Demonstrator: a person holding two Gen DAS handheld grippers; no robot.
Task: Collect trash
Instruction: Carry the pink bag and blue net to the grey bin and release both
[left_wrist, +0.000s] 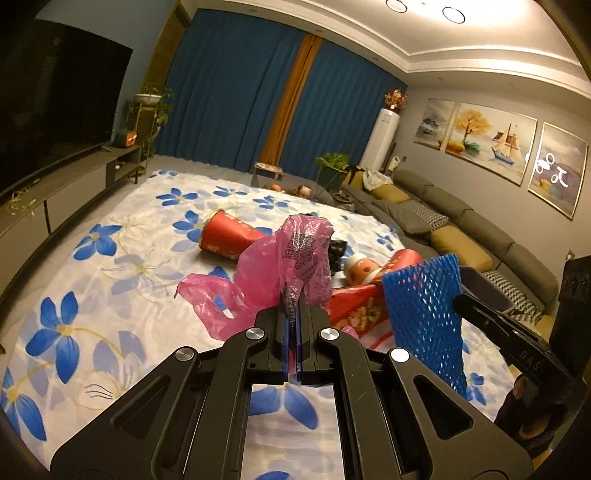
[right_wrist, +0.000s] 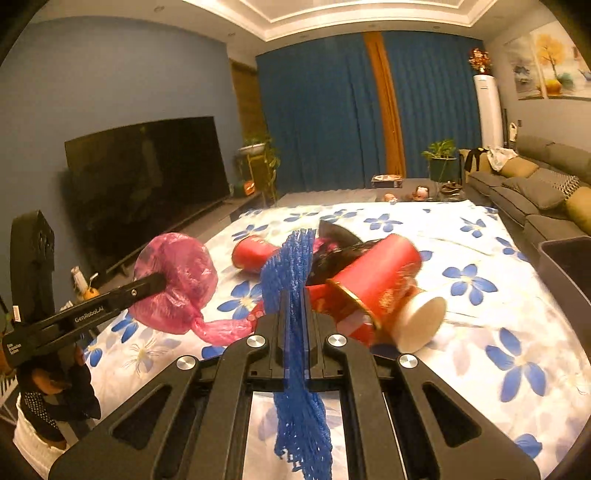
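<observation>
- left gripper (left_wrist: 294, 314) clamped on pink plastic bag (left_wrist: 280, 266), raised over floral sheet (left_wrist: 110, 280)
- right gripper (right_wrist: 294, 306) clamped on blue foam net (right_wrist: 291, 266), above the sheet
- red paper cups (right_wrist: 376, 280) lying on the sheet

Warm dim ceiling light, fisheye-warped edges

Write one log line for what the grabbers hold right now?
left gripper: shut on pink plastic bag | right gripper: shut on blue foam net | red cups: on floral sheet

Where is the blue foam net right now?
The blue foam net is pinched in the right hand-held gripper, lifted above the flowered sheet, just left of the red cup.
</observation>
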